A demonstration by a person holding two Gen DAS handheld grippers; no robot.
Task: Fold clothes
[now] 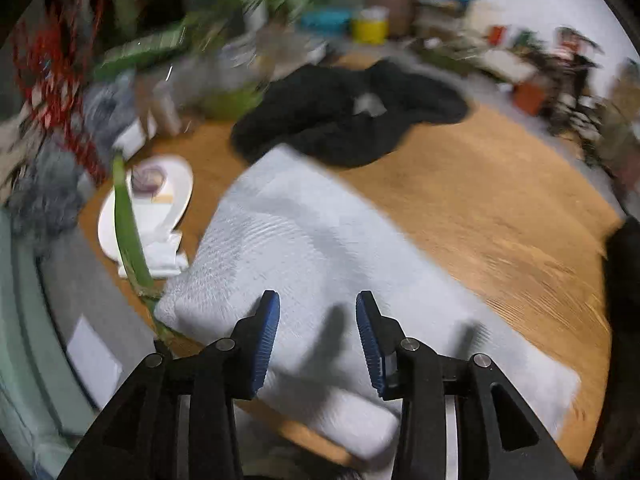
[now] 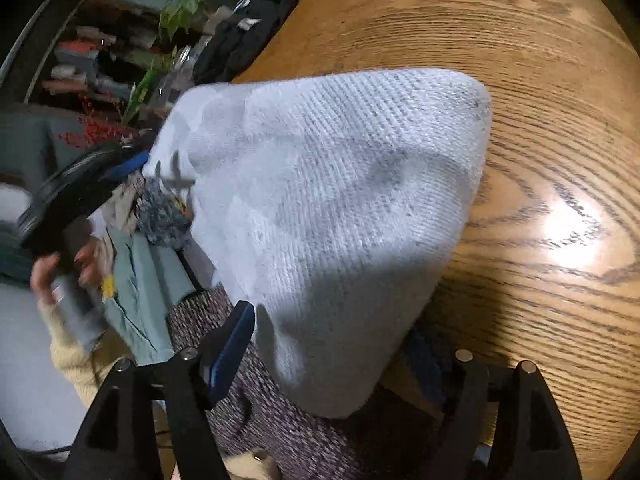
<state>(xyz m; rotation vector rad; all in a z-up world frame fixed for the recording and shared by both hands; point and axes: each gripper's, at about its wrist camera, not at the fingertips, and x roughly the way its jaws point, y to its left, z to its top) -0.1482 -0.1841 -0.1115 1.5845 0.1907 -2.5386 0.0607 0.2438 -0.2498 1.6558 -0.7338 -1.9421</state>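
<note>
A folded white knitted garment [image 1: 304, 232] lies on the round wooden table [image 1: 500, 208]. My left gripper [image 1: 318, 300] hovers over its near part, the blue pads apart with nothing between them. In the right wrist view the same garment [image 2: 340, 184] reaches over the table's [image 2: 540, 120] near edge, and its near corner lies between the fingers of my right gripper [image 2: 332, 320]. The left blue pad [image 2: 232, 352] stands just beside the cloth. The right finger is mostly hidden under it. My left gripper [image 2: 136, 164] shows at the garment's far left edge, held by a hand [image 2: 56, 272].
A heap of black clothing [image 1: 348, 112] lies at the back of the table. A white dish [image 1: 156, 200] and a green leaf [image 1: 126, 232] sit at its left rim. Patterned purple-grey fabric [image 2: 260, 400] and teal cloth [image 2: 140, 280] lie below the near edge. Plants and clutter ring the room.
</note>
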